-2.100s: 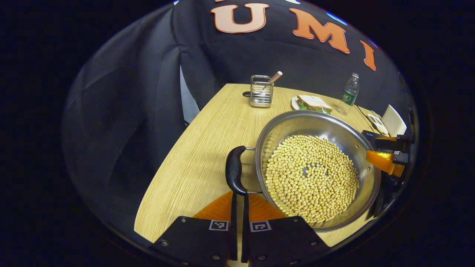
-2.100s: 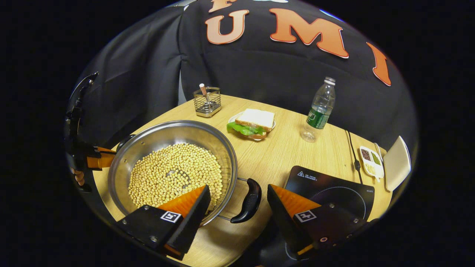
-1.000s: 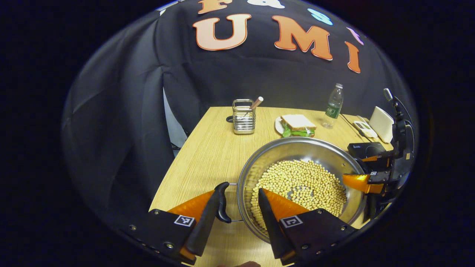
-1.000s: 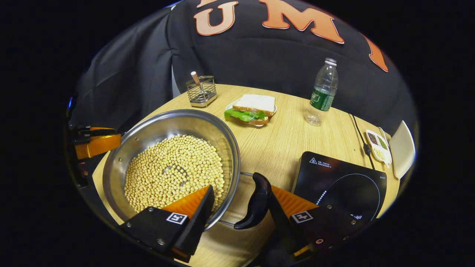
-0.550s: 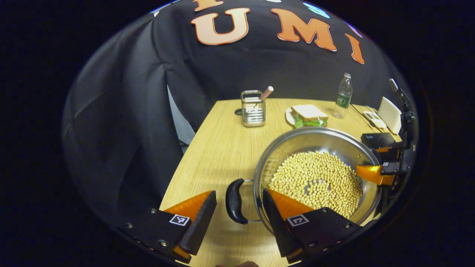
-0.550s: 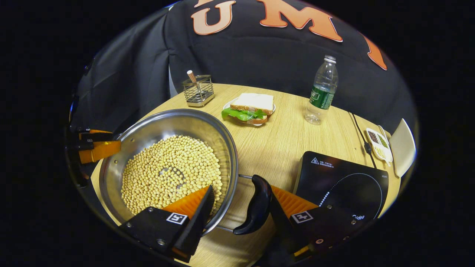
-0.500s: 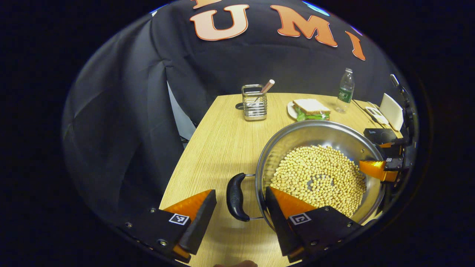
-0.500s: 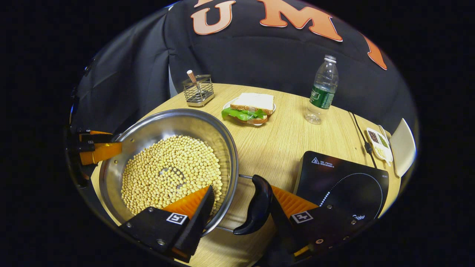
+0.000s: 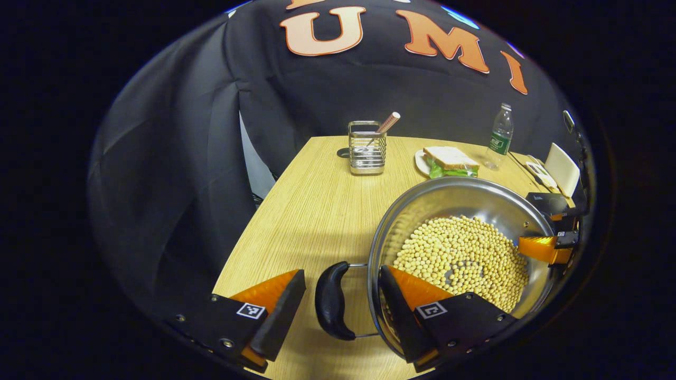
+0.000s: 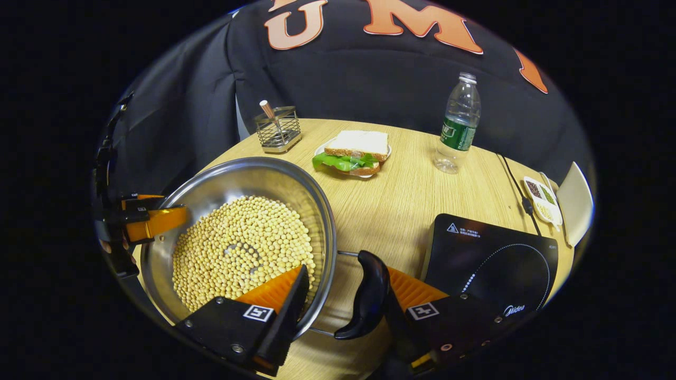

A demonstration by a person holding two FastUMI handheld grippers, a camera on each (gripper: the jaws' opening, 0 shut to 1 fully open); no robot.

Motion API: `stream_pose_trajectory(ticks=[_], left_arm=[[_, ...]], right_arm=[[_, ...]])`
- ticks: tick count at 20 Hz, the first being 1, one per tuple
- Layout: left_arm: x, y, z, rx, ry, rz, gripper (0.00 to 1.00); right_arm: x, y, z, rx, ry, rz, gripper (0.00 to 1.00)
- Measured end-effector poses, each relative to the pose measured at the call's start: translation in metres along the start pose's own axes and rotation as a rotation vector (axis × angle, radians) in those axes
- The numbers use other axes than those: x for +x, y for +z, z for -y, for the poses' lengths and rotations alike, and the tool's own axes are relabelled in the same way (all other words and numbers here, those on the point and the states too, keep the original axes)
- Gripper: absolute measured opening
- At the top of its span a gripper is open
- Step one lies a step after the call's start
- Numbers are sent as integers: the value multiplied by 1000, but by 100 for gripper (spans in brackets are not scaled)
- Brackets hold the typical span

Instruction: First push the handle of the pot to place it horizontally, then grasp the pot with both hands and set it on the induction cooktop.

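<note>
A steel pot (image 9: 465, 206) (image 10: 248, 179) full of yellow beans sits on the wooden table (image 9: 317, 211). Each side of it carries a black loop handle. My left gripper (image 9: 342, 274) is open and straddles one handle (image 9: 330, 309): one finger stands outside the handle, the other inside the pot rim. My right gripper (image 10: 346, 274) is open around the opposite handle (image 10: 369, 295), with its outer finger touching that handle and its inner finger over the beans. The black induction cooktop (image 10: 491, 264) lies to the right of the pot.
At the back of the table stand a wire holder (image 10: 277, 132), a sandwich on a plate (image 10: 354, 150) and a water bottle (image 10: 457, 126). A small dish of seeds (image 10: 541, 198) and a white card (image 10: 575, 216) sit at the far right. A cable (image 10: 515, 184) runs to the cooktop.
My left gripper, shut behind the handle 2.1 s ago, has opened and now straddles handle and rim. My right gripper has closed in until its outer finger touches the other handle.
</note>
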State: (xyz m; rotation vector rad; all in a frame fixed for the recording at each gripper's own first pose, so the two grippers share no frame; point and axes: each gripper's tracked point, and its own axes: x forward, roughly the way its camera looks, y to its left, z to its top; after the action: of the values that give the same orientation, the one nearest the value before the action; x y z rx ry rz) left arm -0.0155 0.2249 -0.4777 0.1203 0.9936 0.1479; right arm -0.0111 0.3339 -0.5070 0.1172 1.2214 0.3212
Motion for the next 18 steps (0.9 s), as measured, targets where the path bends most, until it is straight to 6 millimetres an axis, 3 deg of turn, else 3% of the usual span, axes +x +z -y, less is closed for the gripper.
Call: stream_pose_trajectory(ticks=[3,5,10,16,18], left_arm=[[4,-1,10,-23,-26,17,84],[4,-2,11,-18,-17,26,68],[-3,0,11,-43,26,76,63],[-19,12,6,-55,29,120,60],[-24,18,1,-42,27,146,61]], right_arm=[[3,2,2,13,-10,2,72],[3,3,3,23,-19,1,70],[4,6,4,49,-25,-6,61],[-10,20,19,61,-33,50,48],[-14,21,22,64,-38,72,52]])
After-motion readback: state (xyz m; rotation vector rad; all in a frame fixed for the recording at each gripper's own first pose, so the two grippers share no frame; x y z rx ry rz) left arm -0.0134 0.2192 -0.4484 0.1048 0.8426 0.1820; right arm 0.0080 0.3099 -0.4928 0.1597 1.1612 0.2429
